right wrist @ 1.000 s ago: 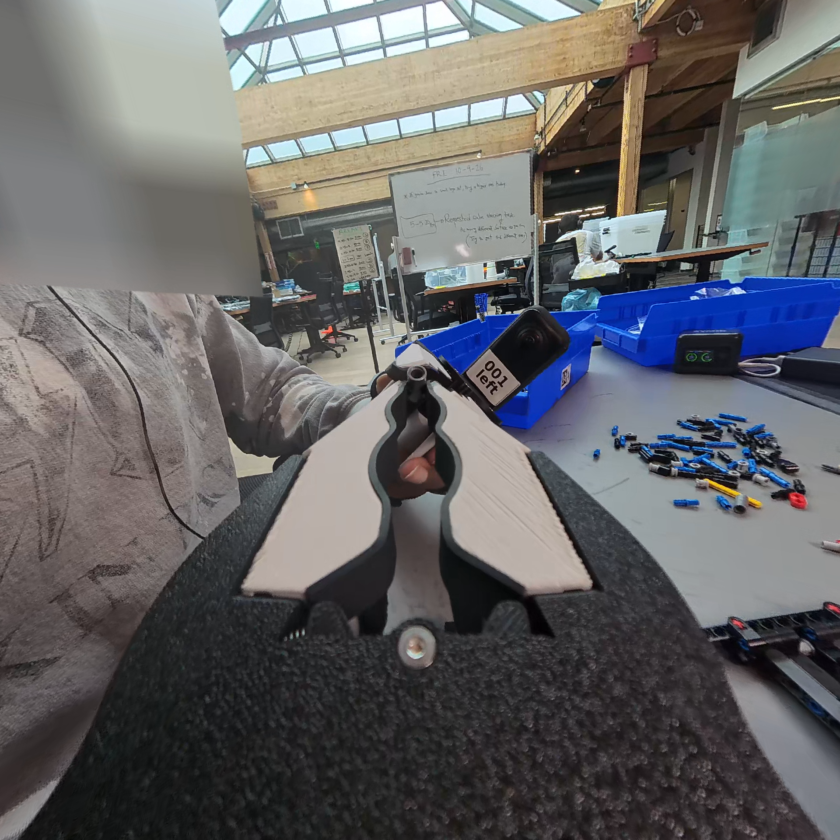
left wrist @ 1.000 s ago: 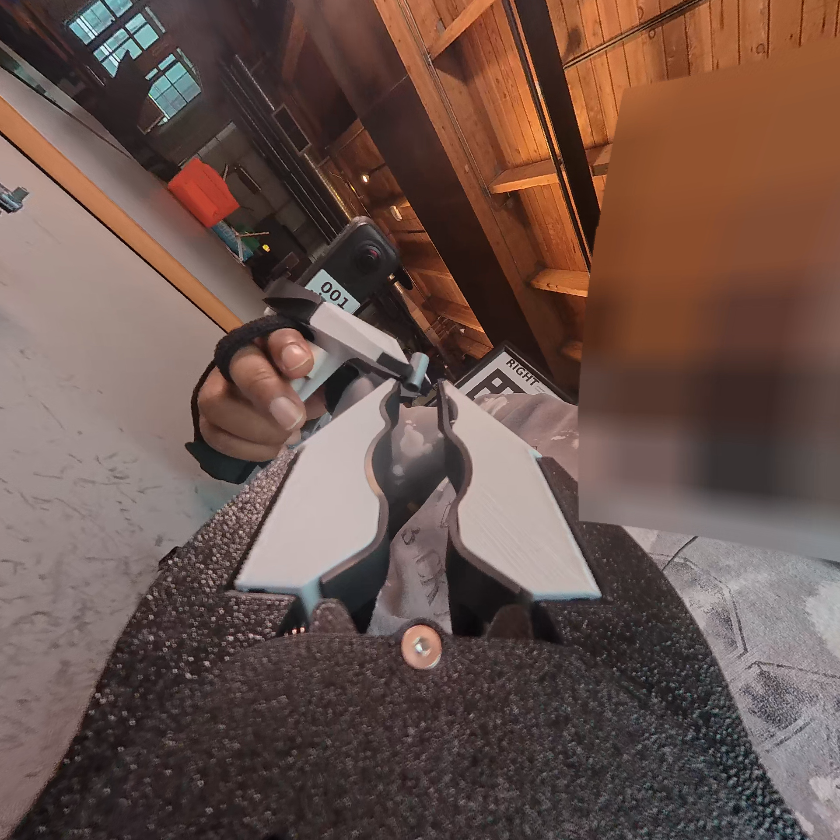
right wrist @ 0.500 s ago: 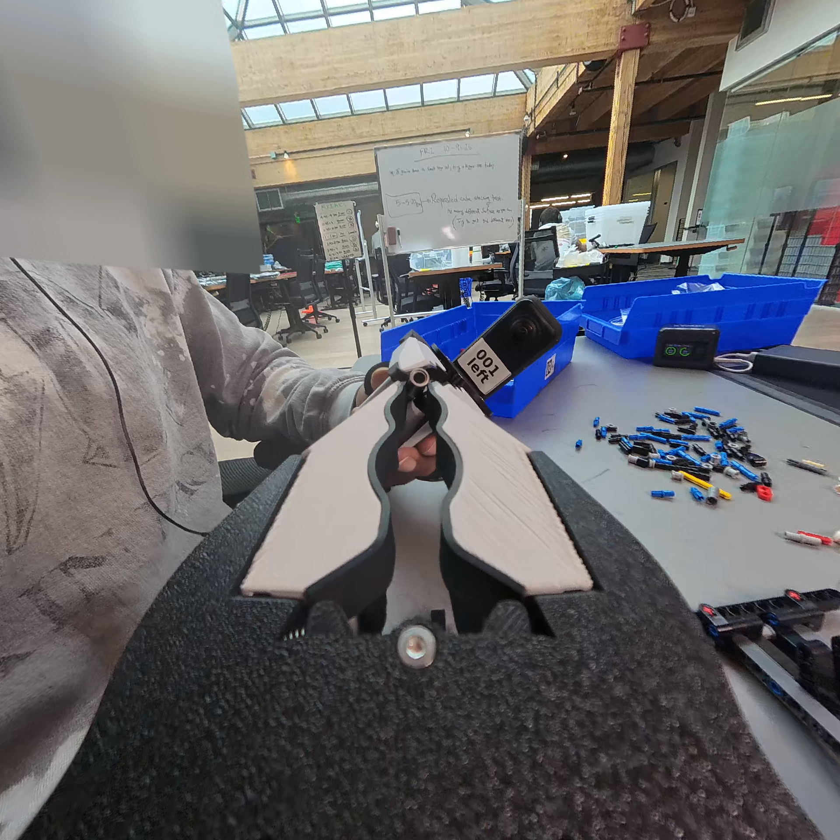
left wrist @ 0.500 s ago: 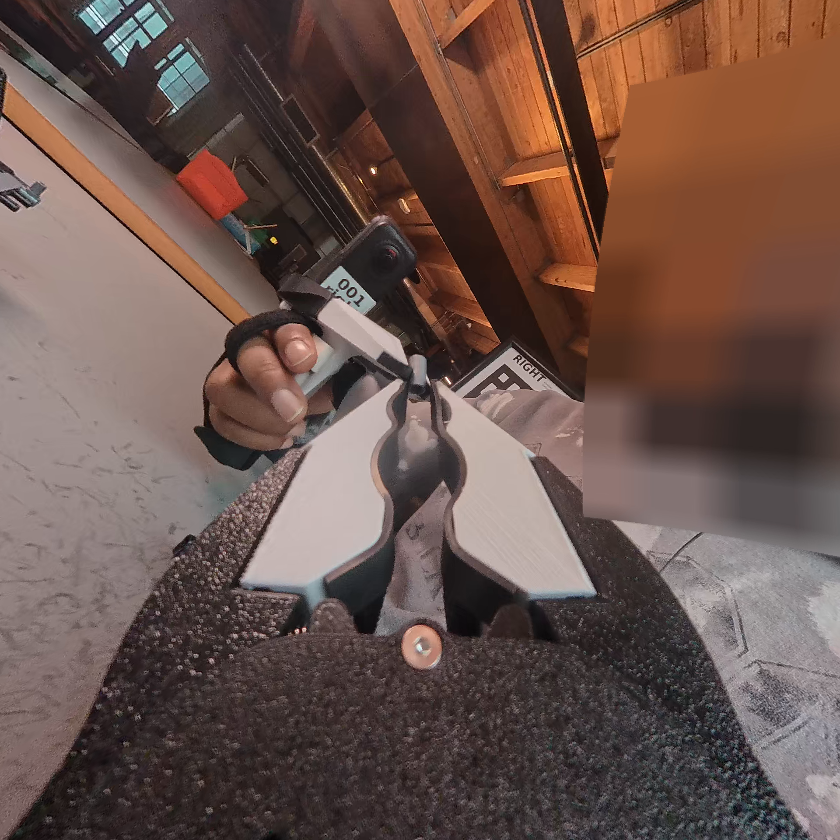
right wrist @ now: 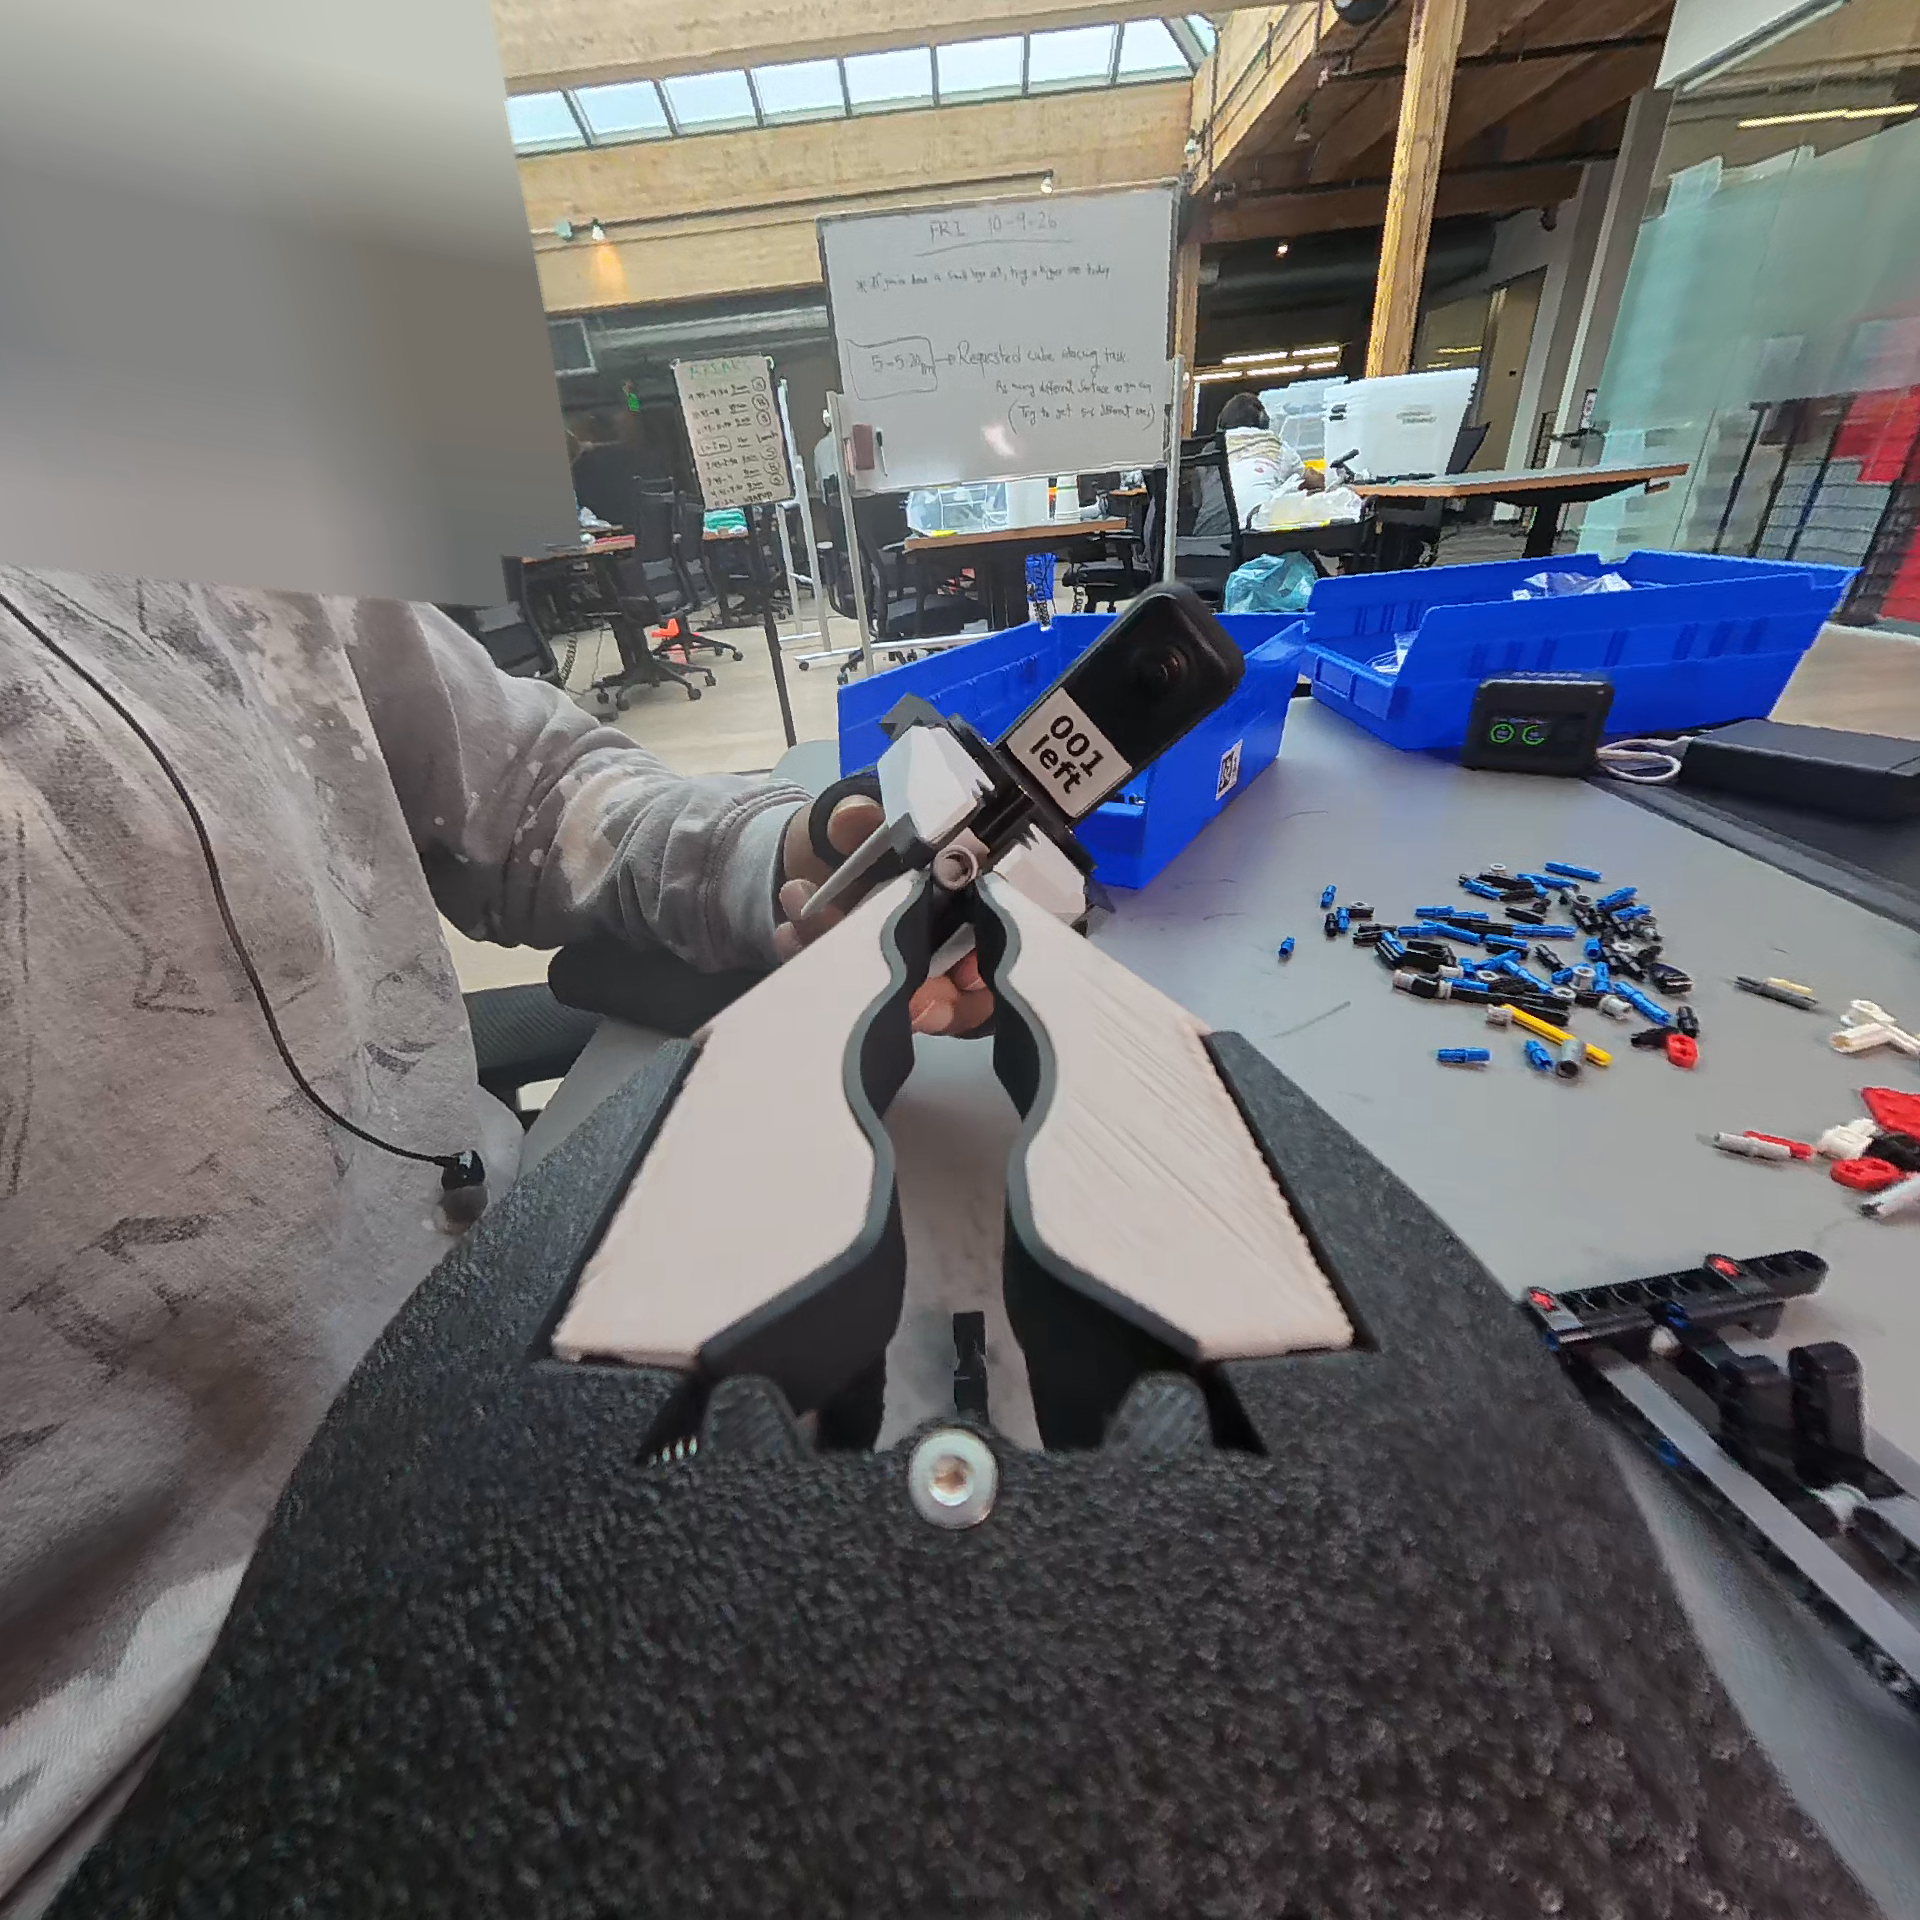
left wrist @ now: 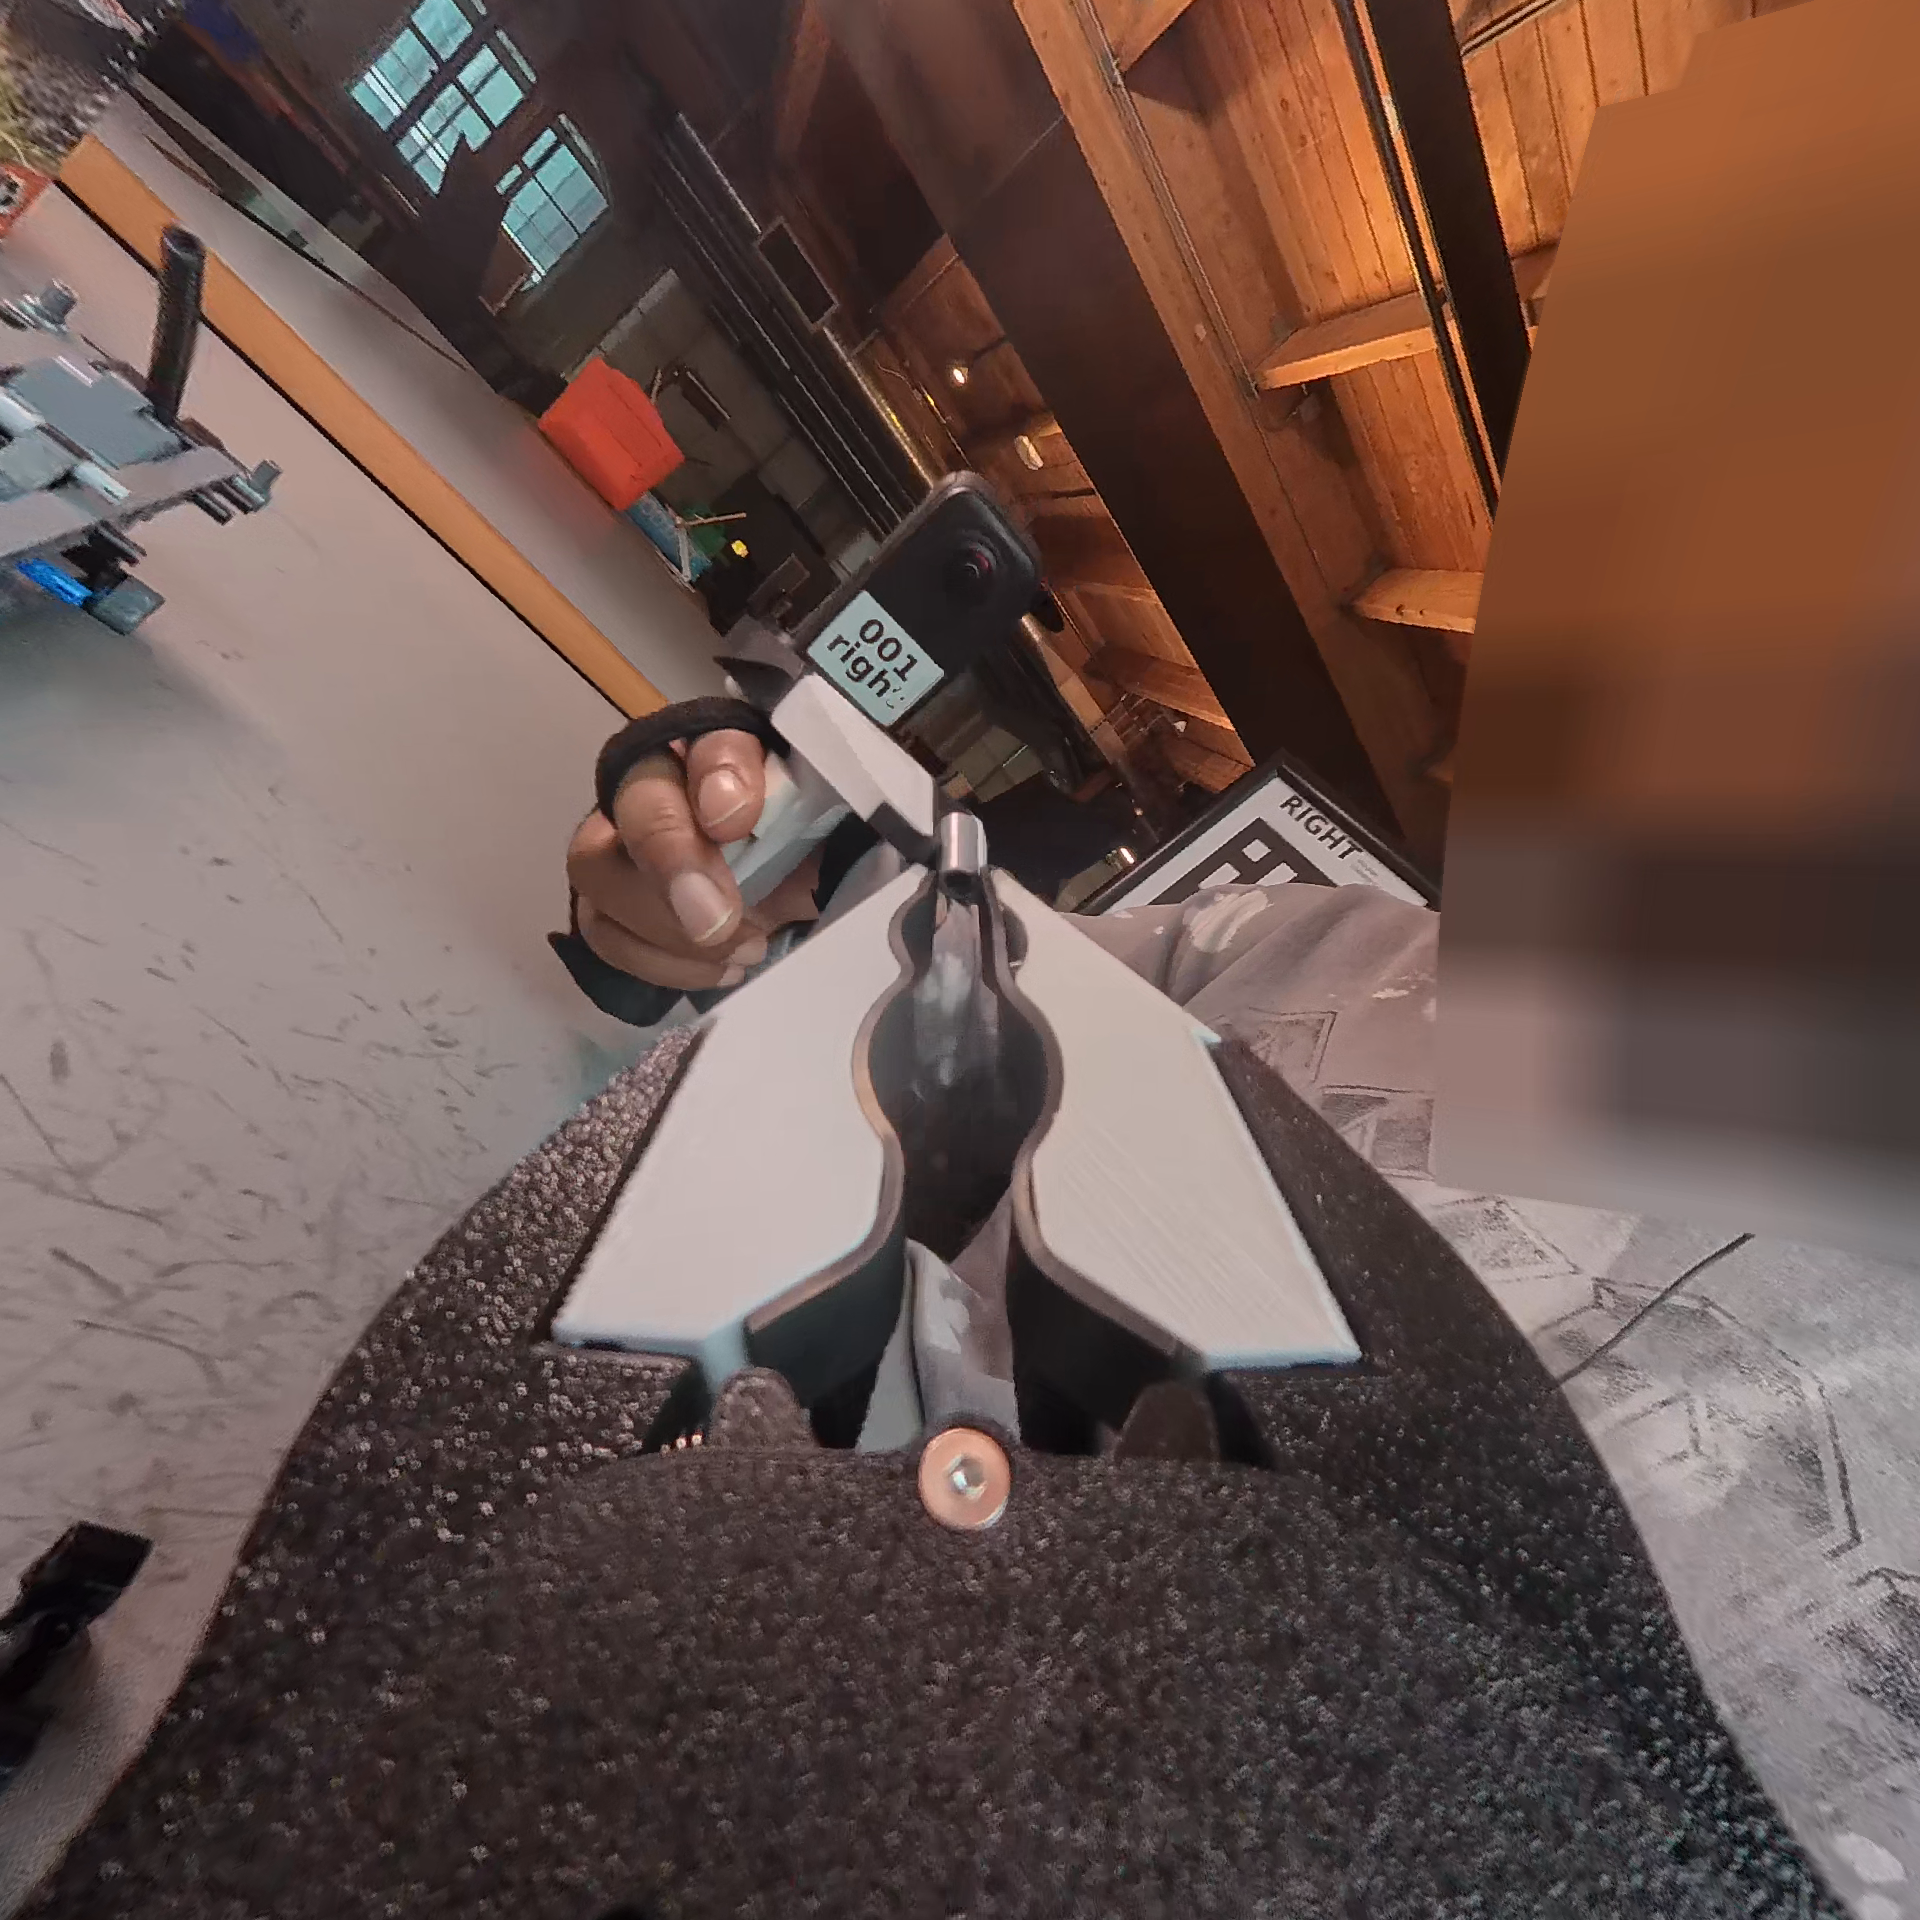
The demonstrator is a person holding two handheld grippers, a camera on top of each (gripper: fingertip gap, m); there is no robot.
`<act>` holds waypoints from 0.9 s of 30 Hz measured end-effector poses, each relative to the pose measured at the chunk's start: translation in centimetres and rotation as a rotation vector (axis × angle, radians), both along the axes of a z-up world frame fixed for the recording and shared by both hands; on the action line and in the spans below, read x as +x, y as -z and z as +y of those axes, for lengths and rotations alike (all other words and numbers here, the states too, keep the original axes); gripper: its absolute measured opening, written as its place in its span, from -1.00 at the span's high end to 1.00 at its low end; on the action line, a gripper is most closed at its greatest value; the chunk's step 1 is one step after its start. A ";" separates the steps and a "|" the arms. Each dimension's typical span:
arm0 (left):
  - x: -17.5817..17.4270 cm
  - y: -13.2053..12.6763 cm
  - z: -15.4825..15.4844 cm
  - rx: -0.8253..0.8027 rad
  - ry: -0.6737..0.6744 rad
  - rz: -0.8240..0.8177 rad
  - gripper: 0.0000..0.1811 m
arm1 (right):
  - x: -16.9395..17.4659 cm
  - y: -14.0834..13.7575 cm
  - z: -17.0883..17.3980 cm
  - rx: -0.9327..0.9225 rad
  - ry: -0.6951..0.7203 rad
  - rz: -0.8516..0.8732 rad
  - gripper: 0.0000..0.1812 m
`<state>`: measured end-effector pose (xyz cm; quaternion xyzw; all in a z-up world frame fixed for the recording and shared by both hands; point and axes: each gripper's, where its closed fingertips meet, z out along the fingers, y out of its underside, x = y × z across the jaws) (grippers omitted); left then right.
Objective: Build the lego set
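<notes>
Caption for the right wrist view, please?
Right gripper and left gripper meet at a small grey piece, lego pieces scattered beyond.

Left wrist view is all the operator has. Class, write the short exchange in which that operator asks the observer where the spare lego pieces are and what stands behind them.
Operator: I see no loose pieces in my view. Where are they?
Observer: The loose pieces, mostly blue and black, lie scattered on the grey table, beyond the right hand-held gripper and off to its right.
Operator: And what is behind them?
Observer: Two blue bins stand side by side farther back on the table.
</notes>
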<state>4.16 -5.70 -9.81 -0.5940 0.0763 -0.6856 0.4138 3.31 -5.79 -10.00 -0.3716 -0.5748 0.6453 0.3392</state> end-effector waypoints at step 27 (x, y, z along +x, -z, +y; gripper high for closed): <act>-2.6 4.2 1.8 0.895 -0.578 1.429 0.89 | -2.4 3.8 1.4 -0.654 0.013 -0.430 0.93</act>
